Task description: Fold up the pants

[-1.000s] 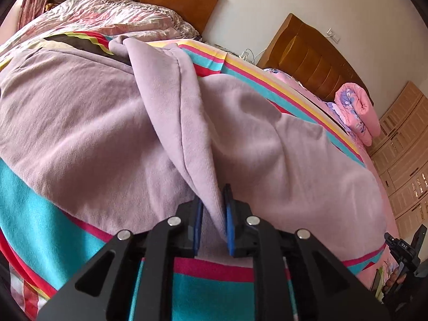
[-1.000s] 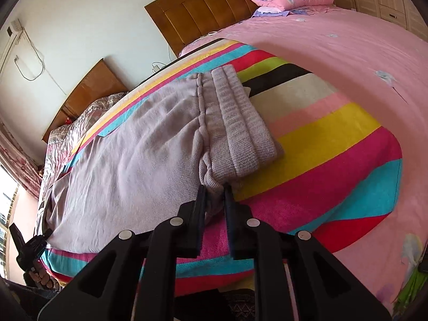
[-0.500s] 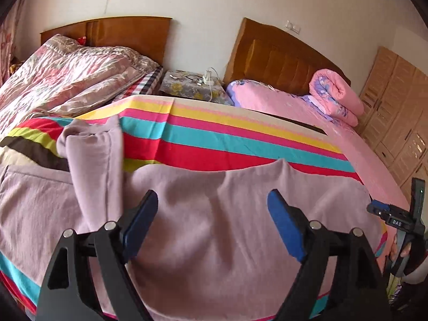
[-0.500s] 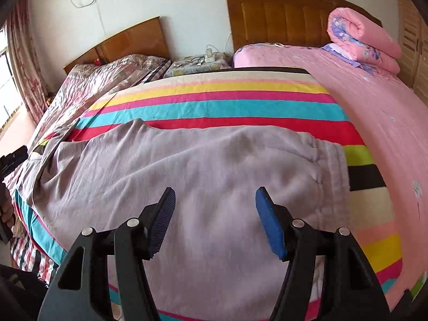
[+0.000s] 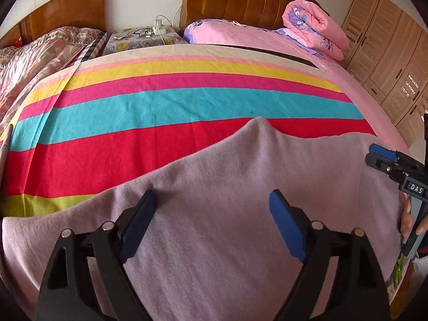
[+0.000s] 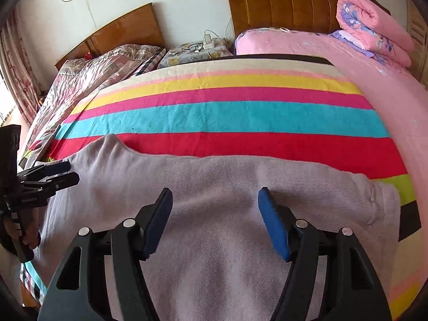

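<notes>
Pants (image 5: 227, 187) lie flat on the bed (image 5: 160, 112), long axis crosswise beneath both grippers. Left gripper (image 5: 214, 214) and right gripper (image 6: 215, 211): jaws just spread, empty. Waistband probably nearer the right.

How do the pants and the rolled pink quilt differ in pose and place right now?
The pants lie spread flat across the striped blanket, close under both grippers; the rolled pink quilt sits bundled by the headboard, far off. The pants are plain mauve; the quilt shows a floral print. Both rest untouched on the bed.
</notes>
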Available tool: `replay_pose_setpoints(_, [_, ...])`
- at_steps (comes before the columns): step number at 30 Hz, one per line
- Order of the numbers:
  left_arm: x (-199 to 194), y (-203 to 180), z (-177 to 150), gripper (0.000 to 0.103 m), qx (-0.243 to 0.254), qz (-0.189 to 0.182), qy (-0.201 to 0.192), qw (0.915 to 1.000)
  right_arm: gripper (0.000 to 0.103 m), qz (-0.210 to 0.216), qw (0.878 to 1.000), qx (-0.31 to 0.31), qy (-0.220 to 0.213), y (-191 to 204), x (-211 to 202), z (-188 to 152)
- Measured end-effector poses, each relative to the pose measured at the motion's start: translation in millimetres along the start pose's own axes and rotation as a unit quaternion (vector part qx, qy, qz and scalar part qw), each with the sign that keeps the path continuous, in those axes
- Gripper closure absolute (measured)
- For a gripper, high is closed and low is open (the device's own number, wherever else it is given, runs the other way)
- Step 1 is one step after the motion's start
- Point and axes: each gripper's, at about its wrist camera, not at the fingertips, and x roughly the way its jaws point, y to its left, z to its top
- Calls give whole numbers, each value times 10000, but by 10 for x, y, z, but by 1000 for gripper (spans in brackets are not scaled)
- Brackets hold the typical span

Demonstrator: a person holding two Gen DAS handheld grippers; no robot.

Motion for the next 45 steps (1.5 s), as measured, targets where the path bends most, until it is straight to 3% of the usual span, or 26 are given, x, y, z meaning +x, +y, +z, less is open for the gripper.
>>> replay_pose_setpoints(3, [-150, -24, -92, 17, 41, 197, -287, 9994, 22, -66, 9977, -212, 639, 48, 243, -157])
replay_pose_setpoints(6, [-602, 144, -180, 14, -195, 418, -878, 9951, 24, -208, 9981, -175, 548, 85, 154, -156])
replay_pose_setpoints(7, [-751, 253, -194, 7, -289, 595, -1028, 9925, 23, -272, 9986, -70, 445, 88, 97, -113])
replay_pose_setpoints(10, [-1180, 734, -214, 4, -589, 1287, -1282, 9816, 24, -254, 9996, -32, 74, 251, -80, 86])
replay_pose_setpoints(13, [-1671, 1327, -345, 4, -1080, 1690, -1544, 9674, 25, 457, 9971, -536, -280, 772, -236, 341])
replay_pose_setpoints(15, [-1991, 1778, -584, 4, -1642, 2012, -1732, 9500, 25, 1145, 9880, -992, -309, 1265, -241, 461])
replay_pose_setpoints(18, [-2404, 2455, -1185, 4, -2788, 2344, -1972, 9102, 26, 2127, 9577, -1932, -173, 2288, -85, 622])
replay_pose_setpoints(20, [-2604, 2802, -1625, 4, -3422, 2591, -1942, 8820, 26, 2764, 9213, -2735, -33, 3133, 67, 688])
replay_pose_setpoints(22, [-2805, 3050, -2024, 5, -3983, 2612, -2032, 8555, 27, 3344, 8805, -3356, 159, 3862, 325, 806])
replay_pose_setpoints(25, [-2941, 3263, -2367, 5, -4400, 2679, -1962, 8343, 29, 3809, 8278, -4063, 683, 4964, 767, 895])
replay_pose_setpoints(27, [-2958, 3373, -2516, 6, -4538, 2676, -1884, 8288, 30, 3878, 8036, -4409, 975, 5603, 1033, 904])
replay_pose_setpoints(29, [-2926, 3506, -2592, 11, -4655, 2538, -1853, 8274, 32, 3877, 7903, -4596, 1175, 6123, 1250, 890])
replay_pose_setpoints(33, [-2754, 3670, -2534, 18, -4646, 2420, -1723, 8342, 36, 3732, 7815, -4805, 1383, 6741, 1560, 808])
replay_pose_setpoints(38, [-2576, 3773, -2533, 23, -4652, 2543, -1635, 8320, 50, 3869, 7760, -4719, 1597, 6809, 1767, 684])
replay_pose_setpoints(39, [-2568, 3763, -2526, 38, -4587, 2639, -1619, 8329, 65, 3979, 7720, -4690, 1606, 6794, 1778, 688])
replay_pose_setpoints(40, [-2577, 3749, -2518, 60, -4533, 2721, -1620, 8332, 81, 4014, 7712, -4692, 1546, 6764, 1746, 701])
replay_pose_setpoints(41, [-2615, 3735, -2515, 74, -4526, 2747, -1660, 8319, 89, 4024, 7719, -4711, 1427, 6754, 1686, 709])
replay_pose_setpoints(42, [-2679, 3713, -2507, 94, -4522, 2655, -1772, 8328, 91, 4078, 7697, -4741, 1282, 6708, 1599, 732])
replay_pose_setpoints(43, [-2758, 3696, -2478, 94, -4464, 2570, -1932, 8351, 92, 4116, 7685, -4767, 1130, 6674, 1508, 765])
replay_pose_setpoints(45, [-2878, 3598, -2349, 94, -4164, 2751, -2111, 8404, 92, 4151, 7765, -4660, 876, 6614, 1365, 893])
